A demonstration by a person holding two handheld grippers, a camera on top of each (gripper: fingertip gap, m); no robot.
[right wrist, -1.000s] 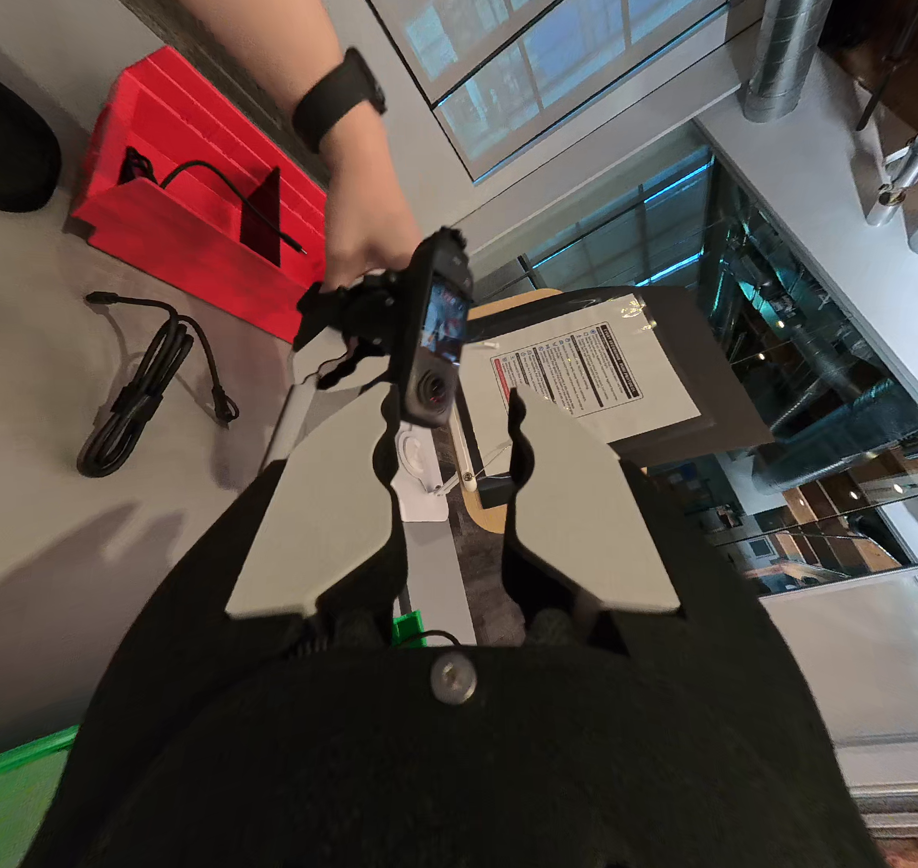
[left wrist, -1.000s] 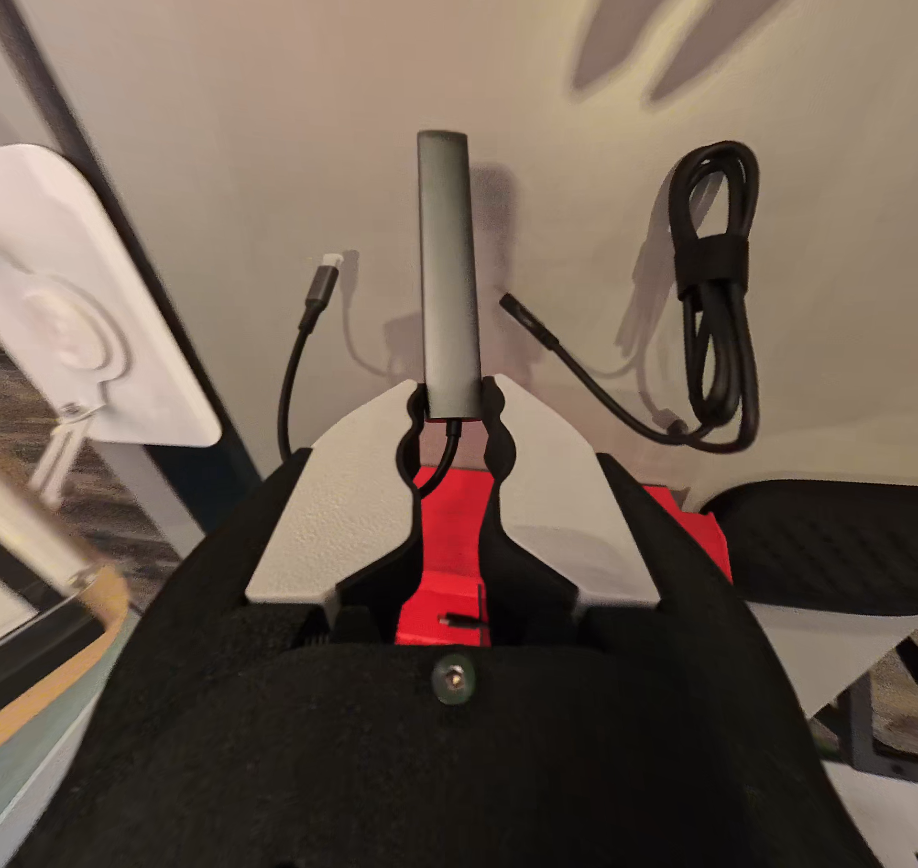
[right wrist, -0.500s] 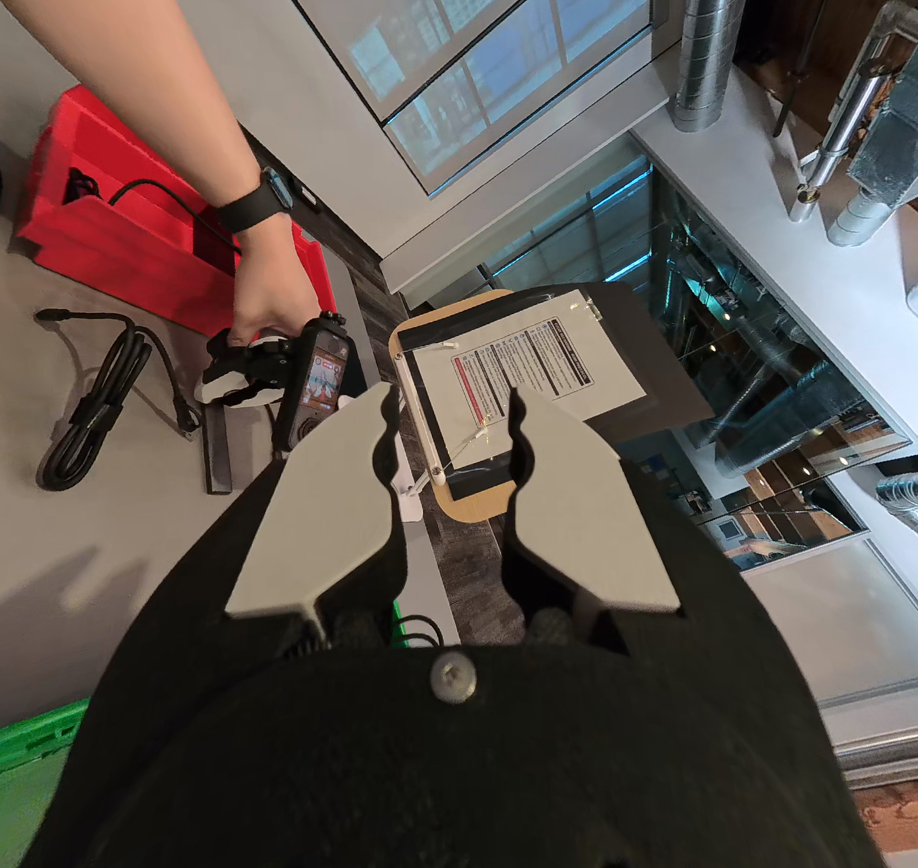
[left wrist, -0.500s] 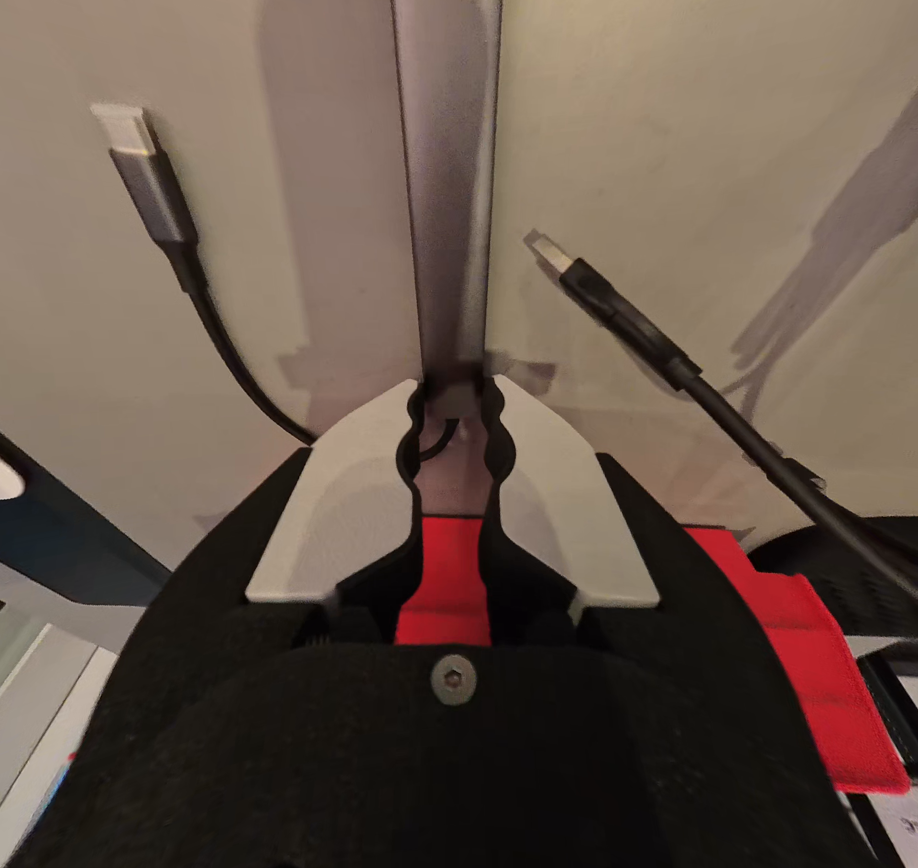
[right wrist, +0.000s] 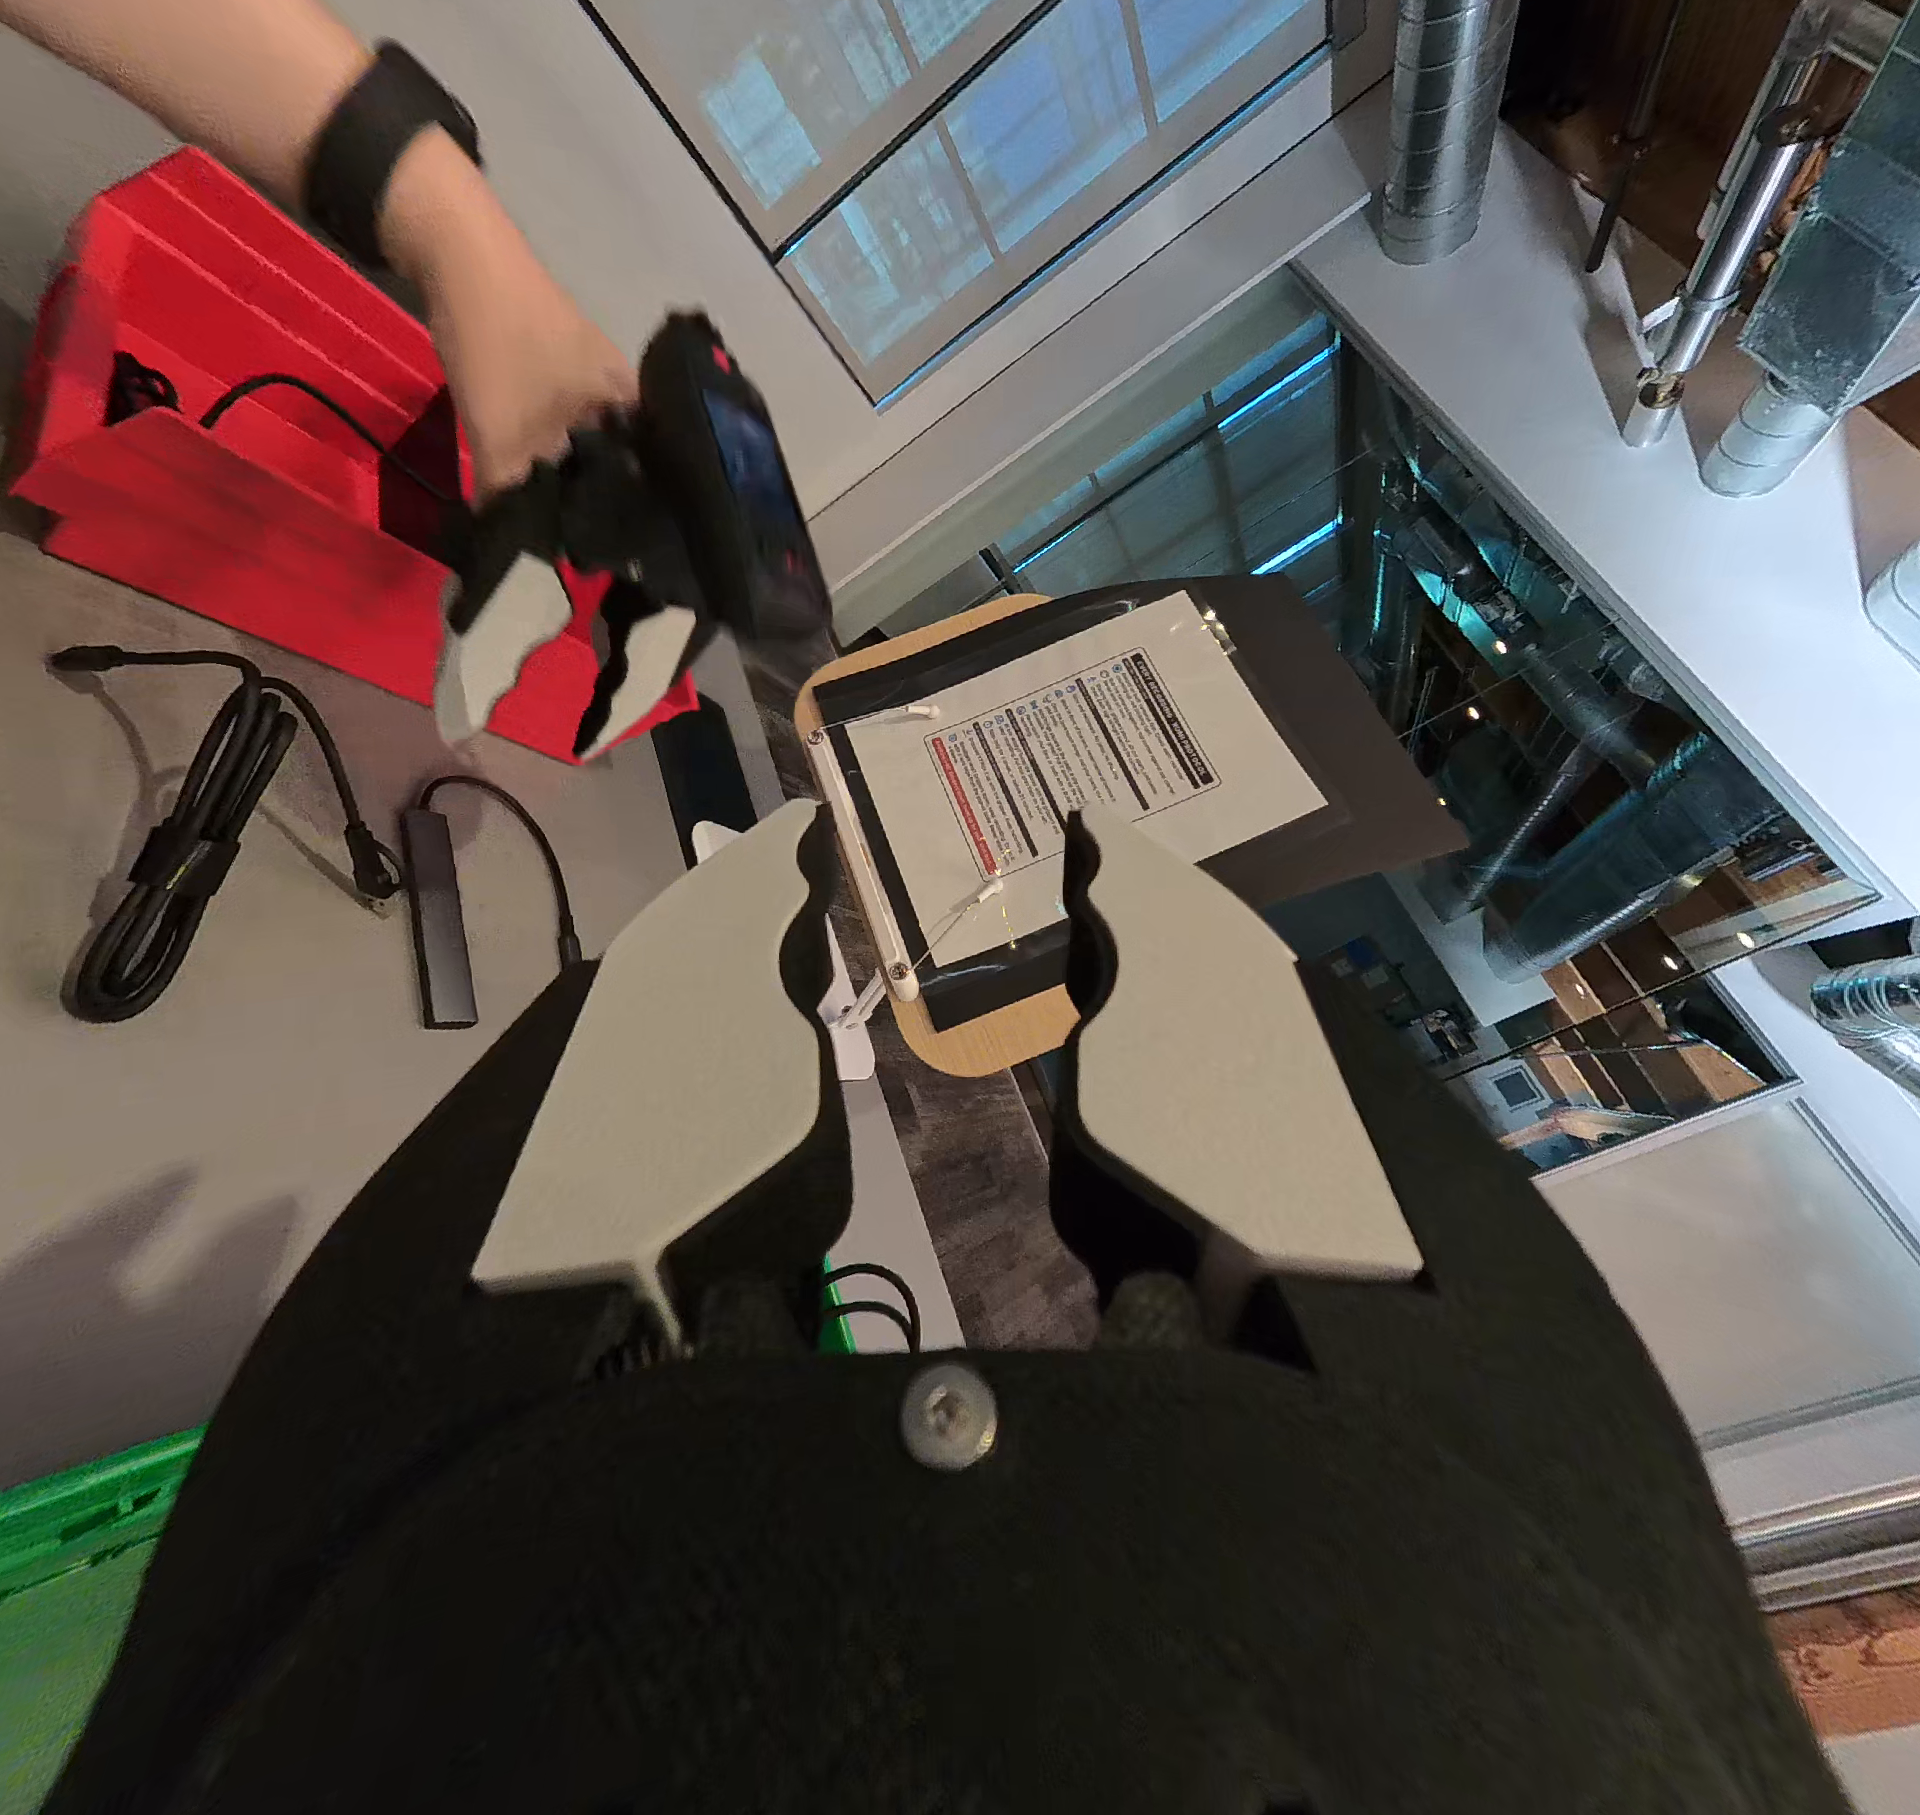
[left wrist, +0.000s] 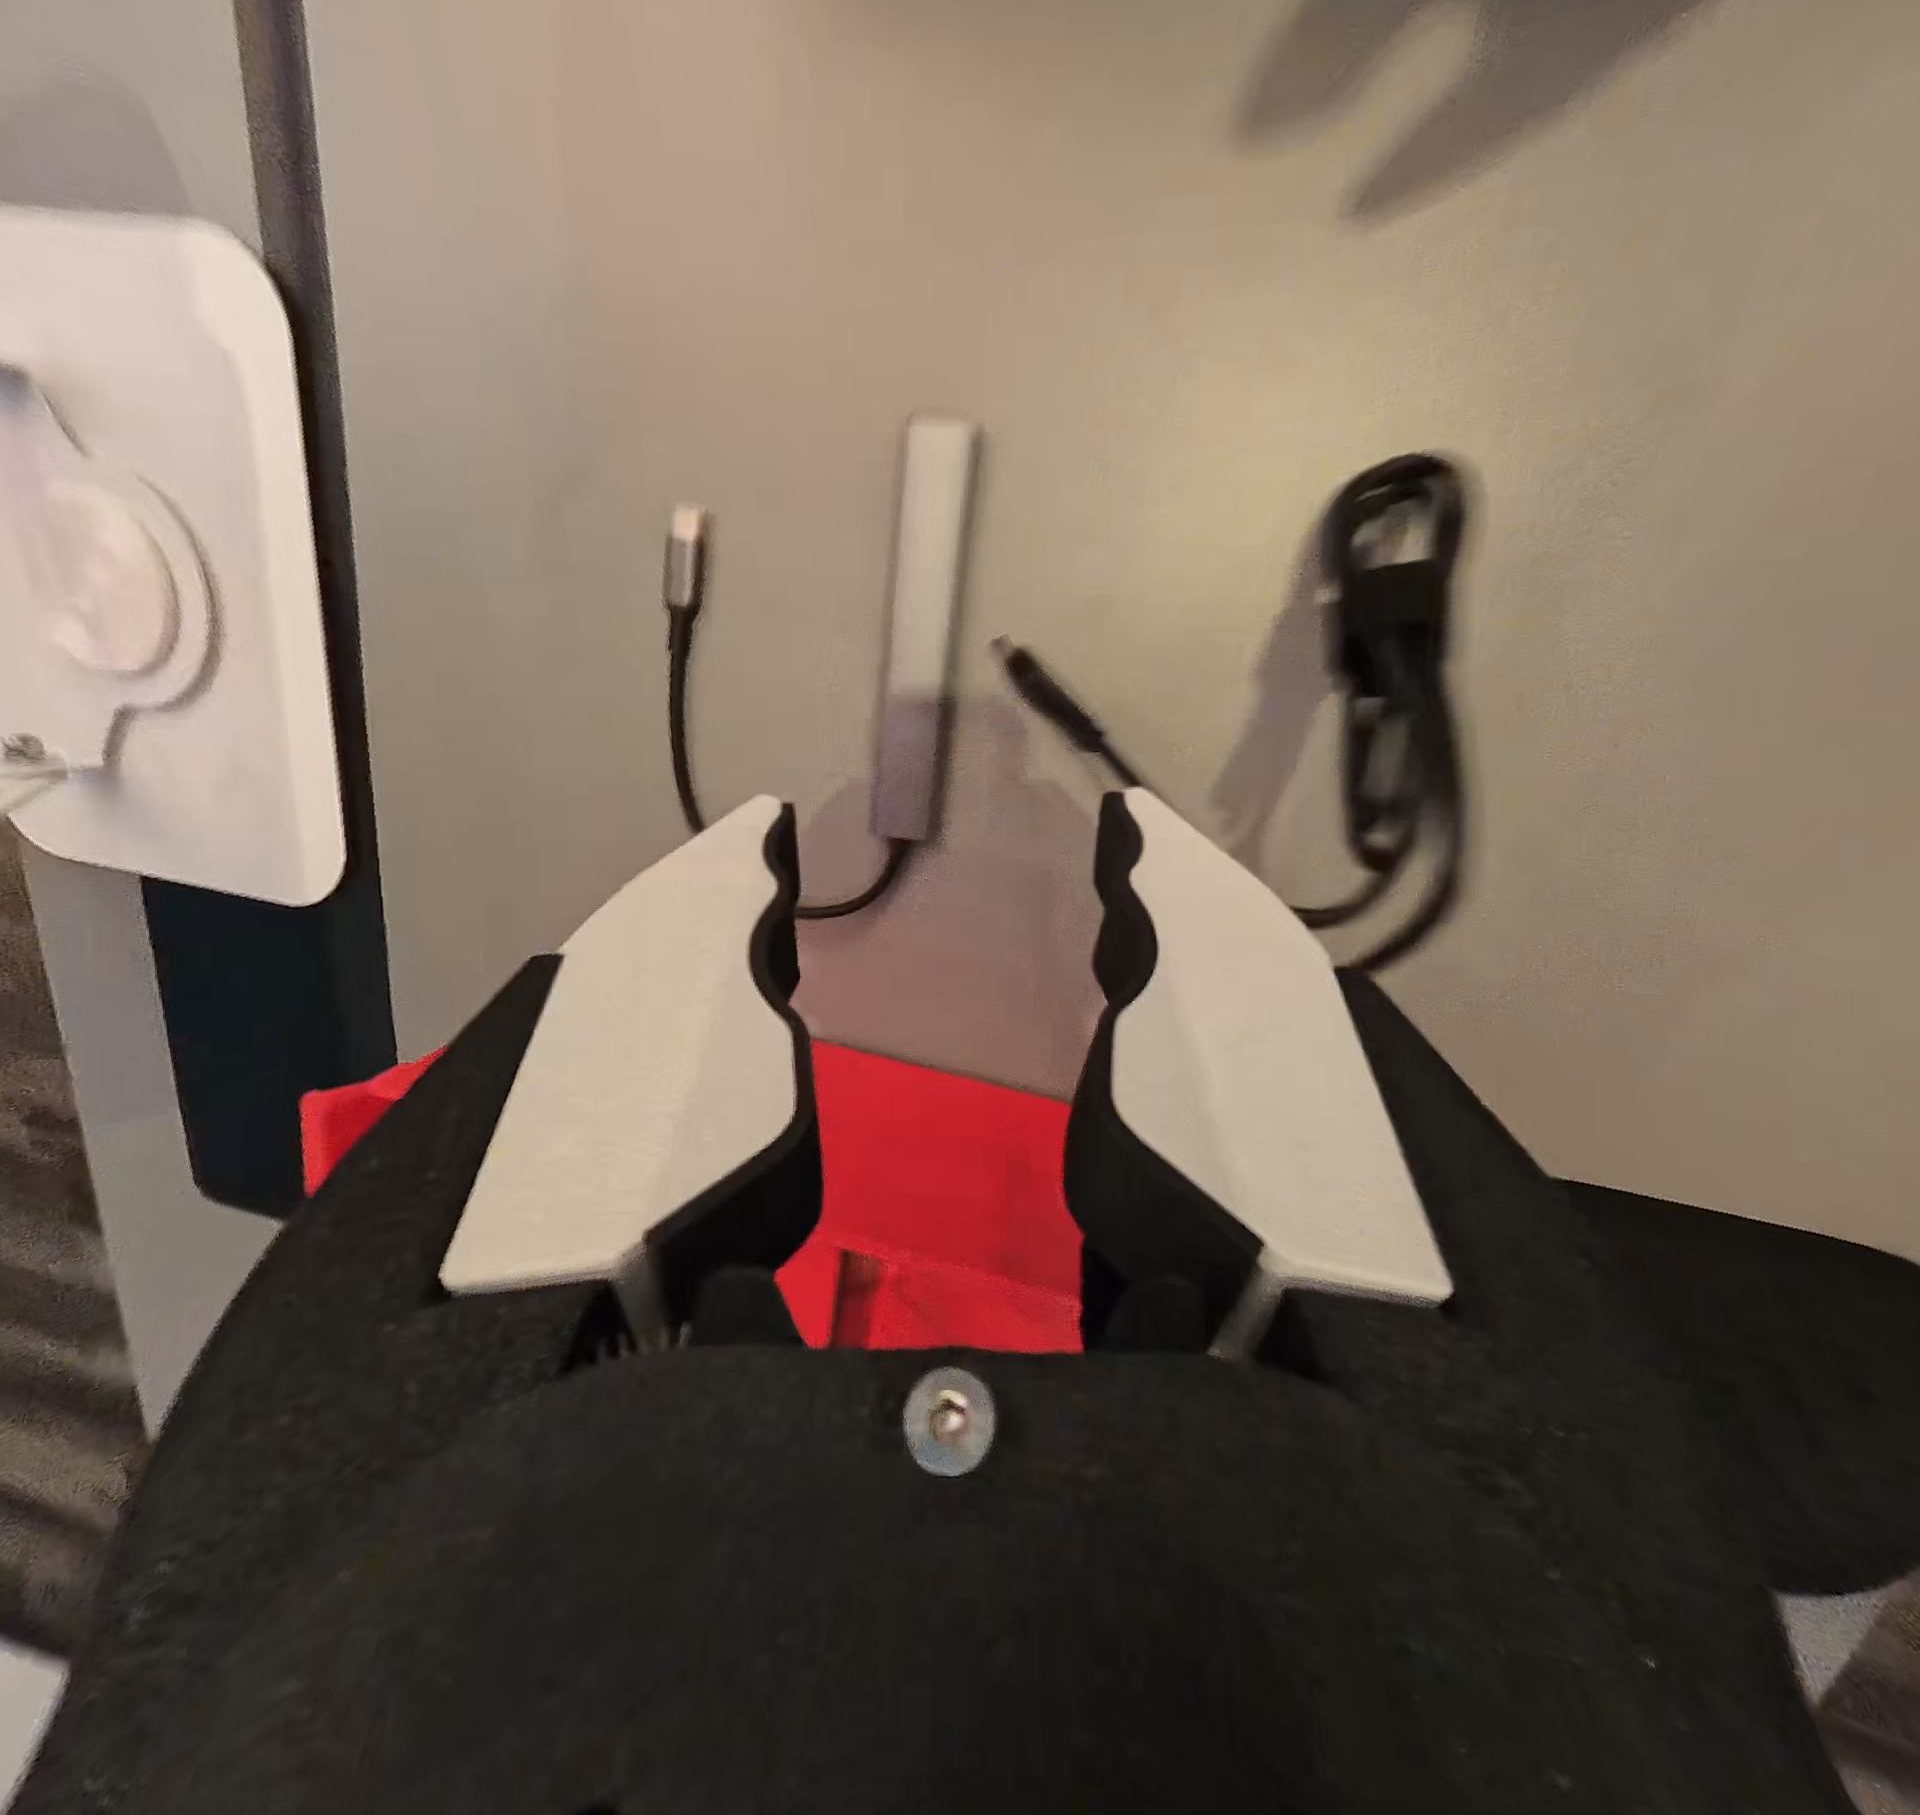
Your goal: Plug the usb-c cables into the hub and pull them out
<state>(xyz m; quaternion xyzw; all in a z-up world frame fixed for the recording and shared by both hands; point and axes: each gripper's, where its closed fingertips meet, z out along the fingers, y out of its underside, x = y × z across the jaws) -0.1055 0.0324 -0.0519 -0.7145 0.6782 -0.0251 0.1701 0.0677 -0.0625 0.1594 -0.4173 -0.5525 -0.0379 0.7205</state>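
Observation:
The slim grey hub (left wrist: pixel 925 612) lies flat on the grey table, with its own short cable curling left to a silver plug (left wrist: pixel 686 560). A bundled black usb-c cable (left wrist: pixel 1392 685) lies to its right, its loose plug (left wrist: pixel 1039 690) pointing at the hub's side. My left gripper (left wrist: pixel 945 820) is open and empty, hovering just behind the hub's near end. In the right wrist view a hand holds the left gripper (right wrist: pixel 525 737) above the hub (right wrist: pixel 442 924) and the cable bundle (right wrist: pixel 177 851). My right gripper (right wrist: pixel 940 820) is open and empty, off to the side of the table.
A red bin (right wrist: pixel 208 477) holding a black cable stands behind the hub and also shows in the left wrist view (left wrist: pixel 935 1194). A white stand (left wrist: pixel 156 560) sits at the table's left edge. A green bin (right wrist: pixel 73 1578) is near the right gripper. A framed sign (right wrist: pixel 1070 757) stands beyond the table edge. Some 30 cm of space lies between my two pairs of fingers. The silver plug (left wrist: pixel 686 560) is closer to my left gripper, around 15 cm from its tips; the right tips are 40 cm off.
My left gripper, which was shut on the hub's end, has opened, let it go and drawn back upward. The hub now lies on the table. The right gripper has barely moved.

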